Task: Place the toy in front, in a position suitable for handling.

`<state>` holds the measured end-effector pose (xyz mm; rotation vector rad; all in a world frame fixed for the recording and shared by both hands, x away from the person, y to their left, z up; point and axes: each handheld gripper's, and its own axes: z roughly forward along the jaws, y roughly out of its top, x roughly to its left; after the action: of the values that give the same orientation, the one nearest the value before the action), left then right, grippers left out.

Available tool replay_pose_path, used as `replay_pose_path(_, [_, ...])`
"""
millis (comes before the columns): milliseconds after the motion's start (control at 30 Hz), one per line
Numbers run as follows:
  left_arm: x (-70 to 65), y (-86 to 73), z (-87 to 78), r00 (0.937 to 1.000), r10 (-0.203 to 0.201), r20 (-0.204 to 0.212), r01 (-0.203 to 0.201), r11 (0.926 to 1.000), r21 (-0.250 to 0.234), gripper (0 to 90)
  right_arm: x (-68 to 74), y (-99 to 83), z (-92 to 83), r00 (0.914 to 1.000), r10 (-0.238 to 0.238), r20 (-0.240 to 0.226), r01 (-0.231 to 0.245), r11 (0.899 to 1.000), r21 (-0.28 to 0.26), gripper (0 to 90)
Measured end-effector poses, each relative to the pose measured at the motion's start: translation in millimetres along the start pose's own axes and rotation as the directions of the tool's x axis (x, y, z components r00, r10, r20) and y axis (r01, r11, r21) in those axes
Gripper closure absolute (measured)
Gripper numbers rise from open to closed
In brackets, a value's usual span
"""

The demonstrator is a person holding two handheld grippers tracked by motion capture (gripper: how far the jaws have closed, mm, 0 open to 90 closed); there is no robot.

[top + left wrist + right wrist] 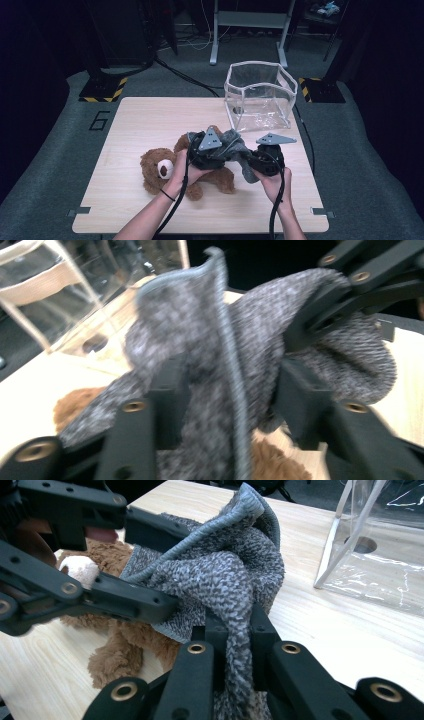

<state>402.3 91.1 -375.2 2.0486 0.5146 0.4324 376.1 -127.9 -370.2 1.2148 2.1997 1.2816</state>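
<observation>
Pale wooden table [130, 125] on grey carpet in a dark room, clear plastic box [260, 95] in the upper right of the high view, brown teddy bear [162, 170] lying lower centre. The grey cloth [225, 575] is mid hand-off just above the bear: the right gripper [235, 630] is clamped shut on its lower fold, while the left gripper [227, 385] straddles it with jaws apart, not pinching. Next I'd guess the left has to re-grab an edge so the cloth can be spread over the bear.

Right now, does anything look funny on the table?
Yes. The teddy bear lies flopped on the table, and a bunched grey cloth hangs over it, pinched by the right hand-held gripper.
</observation>
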Motion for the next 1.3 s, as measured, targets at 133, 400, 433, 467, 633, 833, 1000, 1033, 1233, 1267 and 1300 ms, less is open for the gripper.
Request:
replay_pose_path(133, [5.5,-3.2,-7.6,0.9993,-0.014,-0.035,0.014,0.9998,0.011,35.3,-0.7,0.6,0.5,0.9999,-0.008,0.013,0.008,1.0,0.003,84.5])
replay_pose_path(400, [16.3,-15.5,-33.8,0.9941,-0.062,-0.089,0.063,0.998,0.001,22.8,-8.4,-1.5,-4.3,0.9988,0.004,0.049,-0.004,1.0,-0.001,84.4])
replay_pose_path(433, [17.8,-17.8,-37.5,0.9925,-0.06,-0.106,0.06,0.9982,-0.002,22.3,-9.3,-2.3,-5.4,0.9986,0.015,0.05,-0.015,1.0,-0.001,84.5])
replay_pose_path(467, [18.7,-20.3,-41.2,0.9912,-0.069,-0.113,0.069,0.9976,0.0,21.6,-11.3,-3.1,-6.5,0.9984,0.012,0.056,-0.011,1.0,-0.006,84.4])
replay_pose_path(633, [24.2,-34.1,-60.3,0.9829,-0.086,-0.163,0.087,0.9962,-0.001,19.4,-18.5,-7.0,-13.2,0.9964,0.019,0.083,-0.018,1.0,-0.017,84.4])
replay_pose_path(833, [30.4,-52.2,-81.0,0.9695,-0.119,-0.214,0.121,0.9927,-0.007,17.6,-27.0,-11.1,-25.6,0.9921,0.042,0.118,-0.038,0.999,-0.033,84.3])
replay_pose_path(1000, [34.6,-69.2,-97.2,0.9536,-0.16,-0.255,0.158,0.987,-0.028,16.2,-36.2,-17.7,-34.1,0.986,0.053,0.158,-0.049,0.998,-0.028,84.3])
replay_pose_path(1033, [35.9,-72.8,-100.5,0.9515,-0.157,-0.265,0.156,0.9875,-0.024,16.1,-38.5,-19.8,-35.3,0.9844,0.05,0.168,-0.046,0.999,-0.024,84.3])
replay_pose_path(1233, [40.9,-95.3,-120.1,0.9355,-0.178,-0.305,0.183,0.983,-0.011,14.9,-50.6,-33.5,-39.0,0.9692,0.061,0.238,-0.065,0.998,0.006,84.1])
replay_pose_path(1267, [41.7,-99.3,-122.8,0.932,-0.187,-0.31,0.194,0.981,-0.01,14.5,-53.0,-36.2,-38.6,0.9675,0.063,0.245,-0.069,0.997,0.017,84.1])
replay_pose_path(1300, [43.3,-103.5,-125.8,0.9307,-0.192,-0.311,0.201,0.9795,-0.004,14.2,-54.6,-39.2,-38.2,0.9643,0.065,0.257,-0.073,0.997,0.022,84.1])
